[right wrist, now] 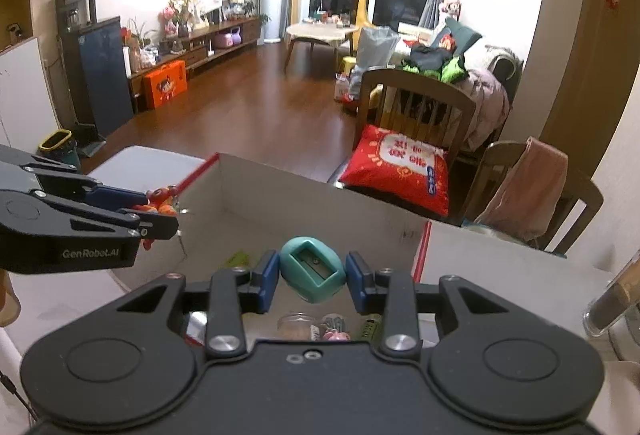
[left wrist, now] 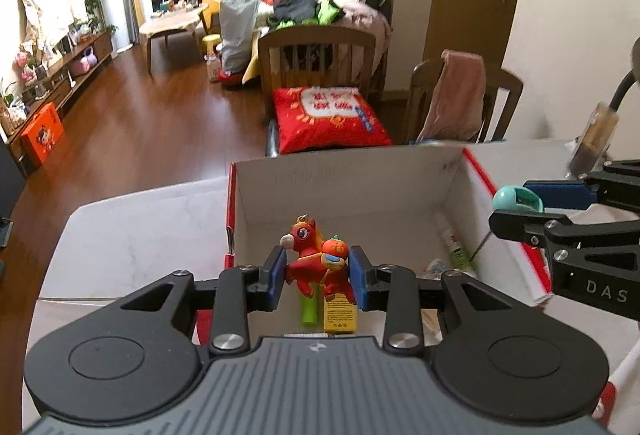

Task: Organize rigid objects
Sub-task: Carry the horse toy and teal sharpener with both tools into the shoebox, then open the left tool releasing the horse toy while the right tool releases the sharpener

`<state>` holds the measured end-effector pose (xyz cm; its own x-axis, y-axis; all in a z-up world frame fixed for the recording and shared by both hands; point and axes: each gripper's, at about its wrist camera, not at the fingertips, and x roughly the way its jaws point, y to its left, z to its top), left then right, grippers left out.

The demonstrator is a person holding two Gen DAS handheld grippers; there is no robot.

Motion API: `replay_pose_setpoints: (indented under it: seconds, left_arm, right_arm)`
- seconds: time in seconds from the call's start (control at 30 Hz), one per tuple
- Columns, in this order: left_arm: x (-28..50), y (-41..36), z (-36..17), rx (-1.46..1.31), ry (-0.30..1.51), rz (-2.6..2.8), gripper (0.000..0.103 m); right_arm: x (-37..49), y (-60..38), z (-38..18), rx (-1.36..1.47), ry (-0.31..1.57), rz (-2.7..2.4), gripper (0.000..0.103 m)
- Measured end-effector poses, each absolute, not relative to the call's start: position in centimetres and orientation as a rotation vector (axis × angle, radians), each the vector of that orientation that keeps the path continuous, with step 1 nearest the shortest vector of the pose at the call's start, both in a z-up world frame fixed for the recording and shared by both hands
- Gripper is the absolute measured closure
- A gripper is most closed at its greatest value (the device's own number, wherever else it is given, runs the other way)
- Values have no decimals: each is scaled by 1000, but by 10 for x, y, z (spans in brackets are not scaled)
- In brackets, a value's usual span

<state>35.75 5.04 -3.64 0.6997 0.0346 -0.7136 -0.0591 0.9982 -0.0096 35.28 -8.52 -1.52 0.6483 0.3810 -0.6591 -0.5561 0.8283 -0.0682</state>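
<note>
White tabletop (left wrist: pixel 132 219) in a living room, wood floor and two chairs beyond at twelve o'clock. An open cardboard box (left wrist: pixel 344 187) sits on it. Left gripper (left wrist: pixel 318 273), angled down over the box, clamps a red horse toy (left wrist: pixel 316 259); right gripper (right wrist: pixel 312 275), at its three o'clock, pinches a teal sharpener (right wrist: pixel 312 273).

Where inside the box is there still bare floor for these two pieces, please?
The box is bare along its far wall and far left corner. The near end is crowded: green tube, yellow packet, and small jars below the right gripper.
</note>
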Motion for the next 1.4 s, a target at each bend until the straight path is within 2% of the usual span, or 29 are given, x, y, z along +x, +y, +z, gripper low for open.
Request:
replay_pose_setpoints:
  seconds: [0.43, 0.9, 1.13, 1.4]
  left_arm:
    - [410, 42, -96, 1, 949, 80, 70]
    - [429, 45, -129, -3, 1078, 100, 70]
    - [426, 49, -131, -46, 1104, 88, 70]
    - [415, 49, -117, -80, 1073, 77, 52]
  right_arm:
    - [389, -80, -77, -321, 823, 533, 67]
    - [390, -64, -96, -434, 888, 528, 67]
    - [393, -64, -97, -444, 886, 520, 56]
    - [392, -75, -83, -377, 882, 511, 54]
